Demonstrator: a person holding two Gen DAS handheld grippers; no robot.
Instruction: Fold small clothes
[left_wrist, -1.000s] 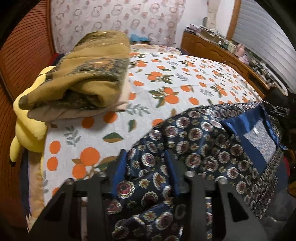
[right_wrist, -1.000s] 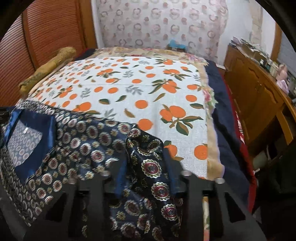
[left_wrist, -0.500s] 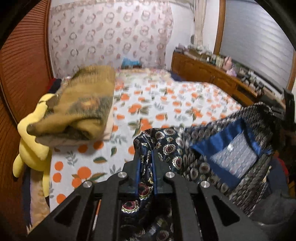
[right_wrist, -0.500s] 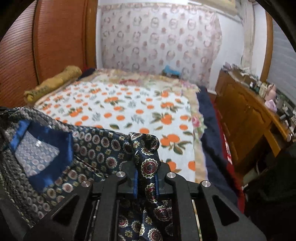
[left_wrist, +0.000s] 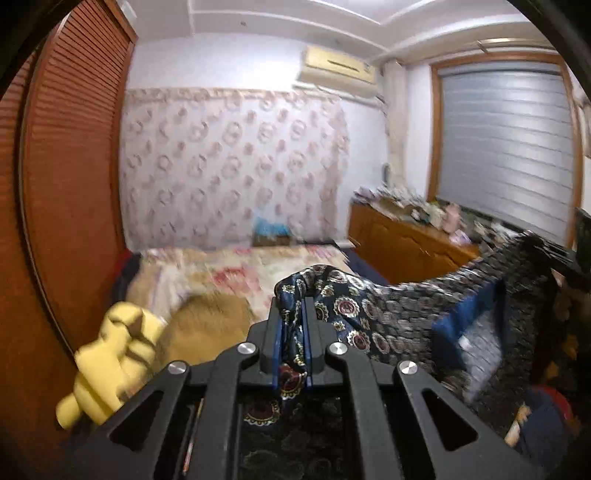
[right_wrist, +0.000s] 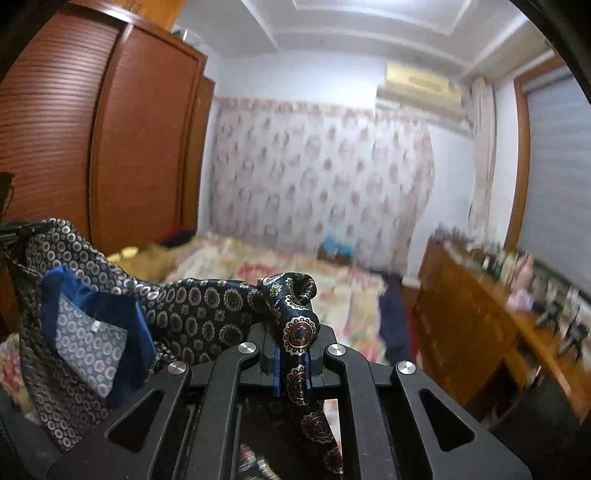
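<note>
my left gripper (left_wrist: 291, 325) is clamped on one bunched corner of the patterned garment (left_wrist: 399, 314), my right gripper (right_wrist: 293, 332) on the other (pads pinching cloth). the fabric spans between them, hanging above the bed (left_wrist: 236, 266); a yellow plush toy (left_wrist: 110, 350) sits left.

The left claw (left_wrist: 292, 325) is a matte black frame of flat, angular links spreading out toward the camera like a fan. Four round silver screw heads sit on the link pivots, two inner and two outer. Long triangular cut-outs open through the outer links. Its two fingers (left_wrist: 271, 332) are black blocks faced on the inside with thin blue pads.

The right claw (right_wrist: 293, 354) has the same build: black angular links, four shiny screw heads in a shallow arc, triangular cut-outs, and blue-lined black fingers (right_wrist: 267, 350).
</note>
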